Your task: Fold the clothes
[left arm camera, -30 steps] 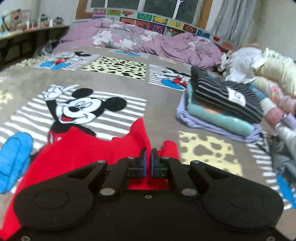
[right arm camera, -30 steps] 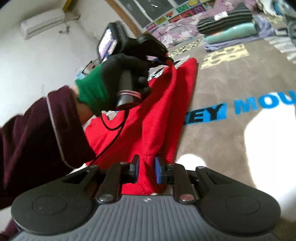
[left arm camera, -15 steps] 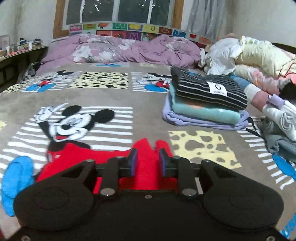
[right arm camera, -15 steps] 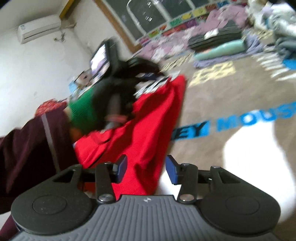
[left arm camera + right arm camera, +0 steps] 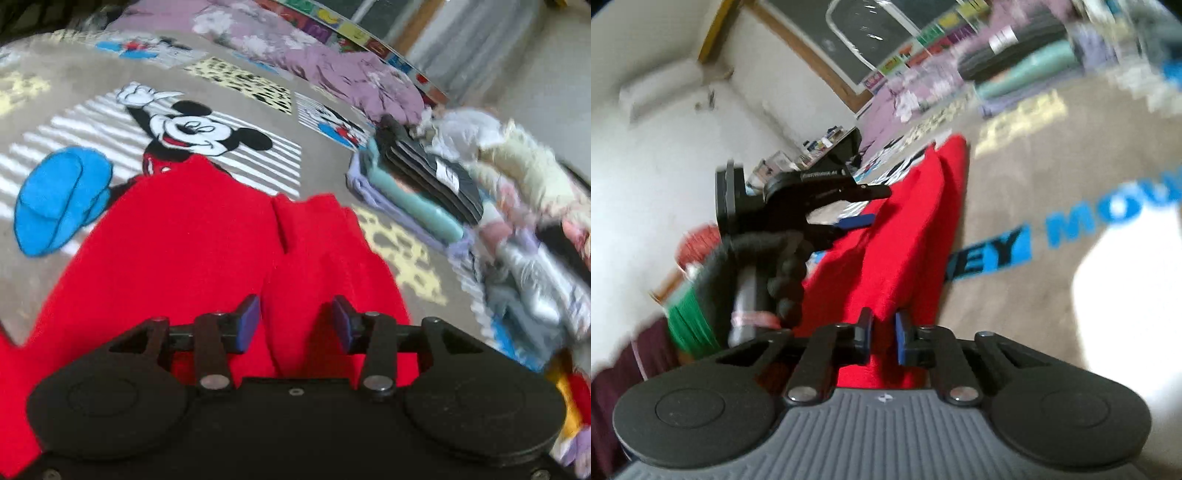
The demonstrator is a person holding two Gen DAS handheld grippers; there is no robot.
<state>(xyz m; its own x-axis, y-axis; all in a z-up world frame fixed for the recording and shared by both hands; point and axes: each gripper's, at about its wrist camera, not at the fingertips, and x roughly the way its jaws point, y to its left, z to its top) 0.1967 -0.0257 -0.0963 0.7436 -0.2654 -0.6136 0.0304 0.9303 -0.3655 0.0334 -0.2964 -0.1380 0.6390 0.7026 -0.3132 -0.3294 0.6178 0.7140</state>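
- One red garment point(image 5: 192, 236) lies mid-frame on the Mickey blanket point(image 5: 236, 110), soft and limp; best pinched at a hem edge
- Left gripper point(image 5: 295, 325): jaws spread wide, holding nothing
- Right gripper point(image 5: 882, 336): jaws narrowly apart around a red fold; contact unclear
- One folded stack point(image 5: 417, 184) sits upper right

Garment point(image 5: 192, 251) lying flat on the blanket point(image 5: 325, 110), directly ahead of the left tool point(image 5: 295, 321); folded stack point(image 5: 417, 184) sitting beyond it to the right, loose pile point(image 5: 524, 206) further right; right tool point(image 5: 882, 338) hovering at the garment's near edge
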